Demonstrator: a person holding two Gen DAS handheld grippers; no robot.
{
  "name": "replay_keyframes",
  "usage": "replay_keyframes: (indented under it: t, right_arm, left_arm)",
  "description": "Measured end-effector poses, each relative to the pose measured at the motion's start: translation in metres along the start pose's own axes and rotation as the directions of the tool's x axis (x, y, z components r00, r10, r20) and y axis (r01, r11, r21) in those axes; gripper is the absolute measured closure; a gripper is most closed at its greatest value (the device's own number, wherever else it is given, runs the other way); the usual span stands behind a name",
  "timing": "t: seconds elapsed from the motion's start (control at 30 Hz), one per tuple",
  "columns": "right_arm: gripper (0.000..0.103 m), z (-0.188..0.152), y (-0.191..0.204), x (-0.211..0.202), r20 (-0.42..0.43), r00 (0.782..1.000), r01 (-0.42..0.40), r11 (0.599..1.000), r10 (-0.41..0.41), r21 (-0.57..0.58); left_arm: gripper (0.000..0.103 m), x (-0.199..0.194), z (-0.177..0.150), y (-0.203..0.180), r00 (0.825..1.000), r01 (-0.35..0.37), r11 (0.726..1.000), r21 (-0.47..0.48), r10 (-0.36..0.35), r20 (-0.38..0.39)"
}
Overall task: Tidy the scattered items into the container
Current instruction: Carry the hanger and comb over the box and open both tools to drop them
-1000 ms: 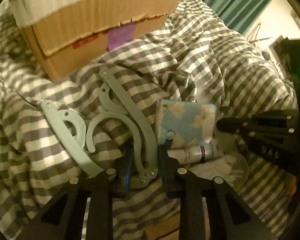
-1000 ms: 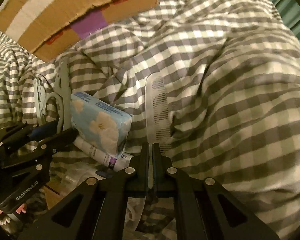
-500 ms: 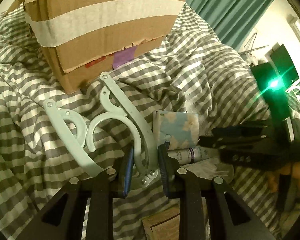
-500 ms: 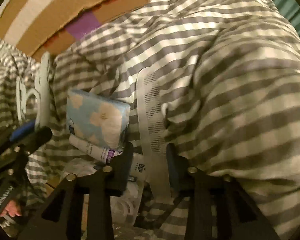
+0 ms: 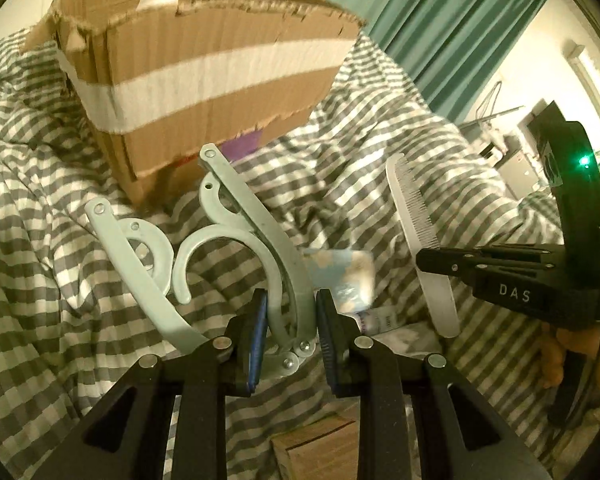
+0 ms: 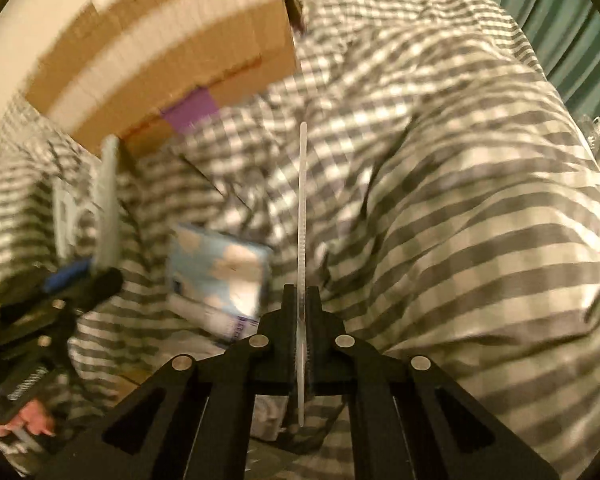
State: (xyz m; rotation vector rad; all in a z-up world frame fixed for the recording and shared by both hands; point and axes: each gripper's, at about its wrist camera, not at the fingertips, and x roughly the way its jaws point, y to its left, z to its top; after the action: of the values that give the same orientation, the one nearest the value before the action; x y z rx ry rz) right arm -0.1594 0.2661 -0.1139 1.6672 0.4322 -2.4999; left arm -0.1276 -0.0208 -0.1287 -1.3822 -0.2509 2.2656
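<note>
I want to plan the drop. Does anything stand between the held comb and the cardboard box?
Nothing visible does. The comb is raised, and only bare checked duvet lies before the cardboard box.

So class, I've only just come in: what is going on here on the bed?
A person is tidying with two handheld grippers. The left gripper is shut on a pale green folding plastic hanger; the right gripper pinches a white plastic comb. Both are lifted off the grey checked duvet, near the taped cardboard box.
</note>
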Motion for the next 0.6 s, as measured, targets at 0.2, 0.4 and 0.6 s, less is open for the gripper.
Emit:
replay_keyframes:
  t: [0.2,0.4,0.6]
  right_arm:
    - [0.099,0.008,0.019,-0.047,0.104,0.98,-0.175,0.984,0.172,0.022]
    - [0.099,0.052,0.041,-0.097,0.229,0.936,-0.247,0.963,0.266,-0.108]
    - [0.099,0.113,0.078,-0.14,0.352,0.88,-0.238,0.937,0.319,-0.255]
  left_arm:
    - [0.079,-0.036,0.014,-0.017,0.994,0.05,0.998,0.027,-0.052,0.092]
    - [0.079,-0.087,0.057,-0.032,0.967,0.14,0.989,0.053,-0.148,0.21]
    - [0.079,-0.123,0.136,-0.02,0.93,0.139,0.989,0.059,-0.151,0.335]
